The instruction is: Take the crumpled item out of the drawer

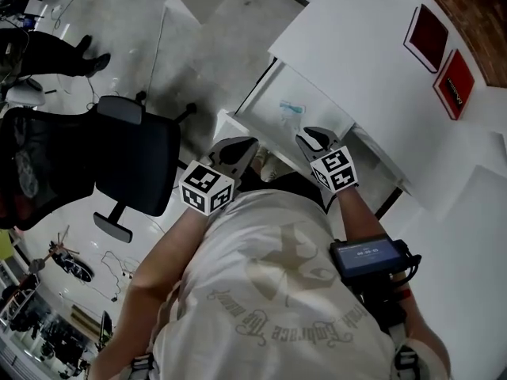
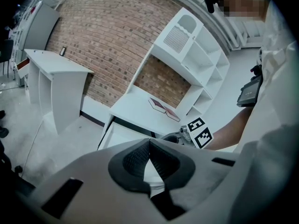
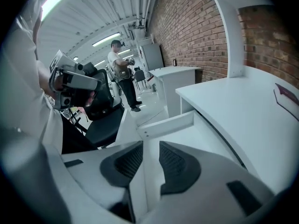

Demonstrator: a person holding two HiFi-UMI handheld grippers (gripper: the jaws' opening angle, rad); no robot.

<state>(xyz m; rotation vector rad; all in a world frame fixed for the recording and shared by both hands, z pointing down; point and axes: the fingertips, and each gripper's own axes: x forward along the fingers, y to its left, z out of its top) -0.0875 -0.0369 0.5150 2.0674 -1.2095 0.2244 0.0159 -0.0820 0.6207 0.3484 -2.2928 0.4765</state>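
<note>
White laminate covers both the desk (image 1: 356, 38) and its drawer (image 1: 321, 93), which already stands pulled out. The crumpled item (image 1: 290, 109), a pale bluish scrap, lies on the drawer floor, near the grippers and ahead of them, with nothing touching it. The right gripper (image 3: 150, 155) hangs over the drawer and is tilted down toward it. Its jaws are part-way apart, with only bare drawer showing between them. The left gripper (image 2: 149, 146) sits just beside it, its pad tips closed together on nothing. The drawer is open, so that step is done. I judge that the reach, the grip and the lift out all remain, and the right gripper looks the better placed for them.
</note>
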